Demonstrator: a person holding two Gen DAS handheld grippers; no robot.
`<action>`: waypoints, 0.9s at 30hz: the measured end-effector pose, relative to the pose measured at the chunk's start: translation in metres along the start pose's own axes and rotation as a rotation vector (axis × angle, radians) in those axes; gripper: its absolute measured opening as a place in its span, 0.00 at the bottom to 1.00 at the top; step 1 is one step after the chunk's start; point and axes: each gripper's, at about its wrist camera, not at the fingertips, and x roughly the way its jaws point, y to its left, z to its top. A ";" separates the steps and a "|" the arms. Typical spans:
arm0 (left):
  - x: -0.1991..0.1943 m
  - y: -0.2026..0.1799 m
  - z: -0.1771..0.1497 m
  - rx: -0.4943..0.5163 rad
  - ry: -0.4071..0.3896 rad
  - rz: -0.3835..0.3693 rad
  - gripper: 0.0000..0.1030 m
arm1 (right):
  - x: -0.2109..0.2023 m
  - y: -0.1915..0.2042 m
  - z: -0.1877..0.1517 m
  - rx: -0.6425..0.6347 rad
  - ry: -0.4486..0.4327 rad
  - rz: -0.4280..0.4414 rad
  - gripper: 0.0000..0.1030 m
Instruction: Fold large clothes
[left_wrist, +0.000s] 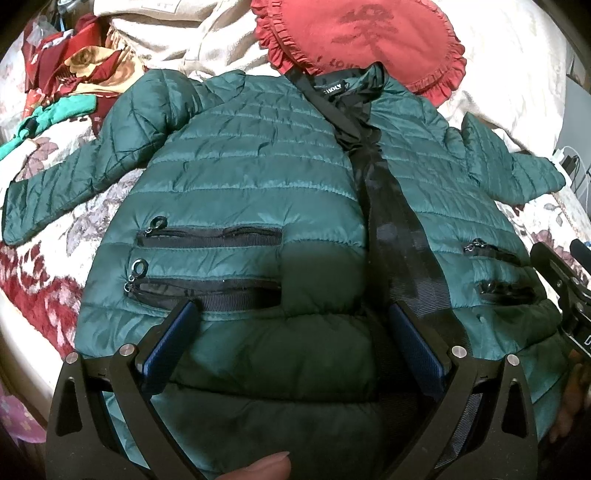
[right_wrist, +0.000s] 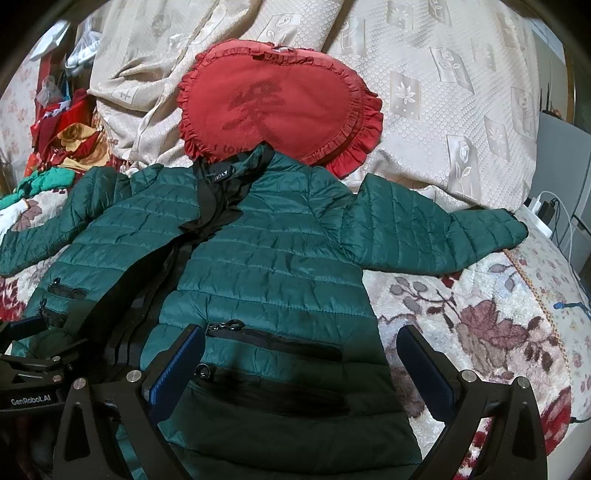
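I am holding my left gripper (left_wrist: 291, 334) with its black arms spread wide and its blue ribbed pads (left_wrist: 168, 343) gripping nothing, hovering above the lower front of the dark green quilted puffer jacket (left_wrist: 251, 177). A fingertip (left_wrist: 258, 467) is showing at the bottom edge of that view. My right gripper (right_wrist: 301, 363) is also standing wide apart and empty, one blue pad (right_wrist: 177, 367) over the jacket's lower panel, the other beyond the jacket's side edge over the plush floral blanket (right_wrist: 480, 317).

The jacket is lying face up and spread flat on the blanket, hem toward me, collar toward the far side of the bed. Its shiny fabric is stitched in horizontal puffy channels and is creasing finely. Black zippered pockets (left_wrist: 210, 236) with ring pulls are running across both front panels, and a black ribbed zipper band (left_wrist: 391, 221) is running down the middle to the collar, where a small black label (right_wrist: 220, 174) is showing. Both sleeves are stretching outward, the right sleeve (right_wrist: 436, 232) reaching toward the bed's edge.

The collar is touching a red heart-shaped cushion with a ruffled border (right_wrist: 280, 107). Behind it a cream embossed bedspread (right_wrist: 443, 92) is lying in folds. A heap of red, yellow and teal cloth (left_wrist: 74, 74) is sitting at the far left corner.
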 end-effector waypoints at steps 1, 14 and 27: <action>0.000 0.000 0.001 0.002 0.000 0.001 1.00 | 0.000 0.000 0.000 0.001 -0.001 -0.001 1.00; 0.001 0.001 0.001 0.003 0.002 0.004 1.00 | 0.000 0.002 -0.001 0.006 0.001 0.006 1.00; 0.001 0.000 0.001 0.002 0.003 0.003 1.00 | 0.000 0.000 0.000 0.002 -0.004 0.003 1.00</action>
